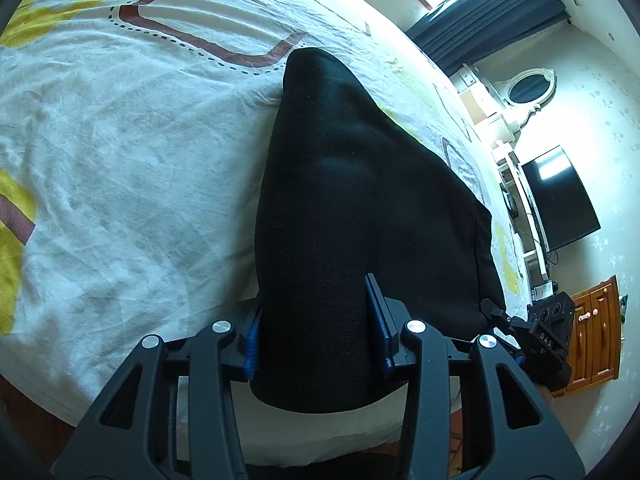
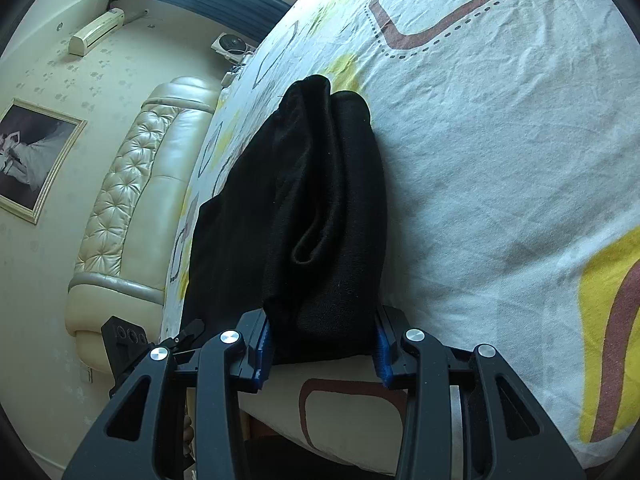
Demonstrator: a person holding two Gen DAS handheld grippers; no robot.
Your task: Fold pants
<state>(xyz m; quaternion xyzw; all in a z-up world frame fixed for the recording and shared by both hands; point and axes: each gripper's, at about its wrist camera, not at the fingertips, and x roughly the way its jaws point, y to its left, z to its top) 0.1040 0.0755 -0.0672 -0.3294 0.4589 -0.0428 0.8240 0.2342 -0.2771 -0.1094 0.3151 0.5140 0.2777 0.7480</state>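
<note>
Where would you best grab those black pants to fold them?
By the near edge, one tool at each end, coming from the bed's near side. The black pants stretch away across the sheet, and the left tool and right tool already pinch bunched cloth there.

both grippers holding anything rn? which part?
Yes. The left gripper and the right gripper each pinch a bunched near edge of the black pants, which trail away over the bed sheet.

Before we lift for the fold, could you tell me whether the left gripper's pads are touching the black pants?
Touching: the left wrist view shows the left gripper with both blue pads pressed against the pants.
</note>
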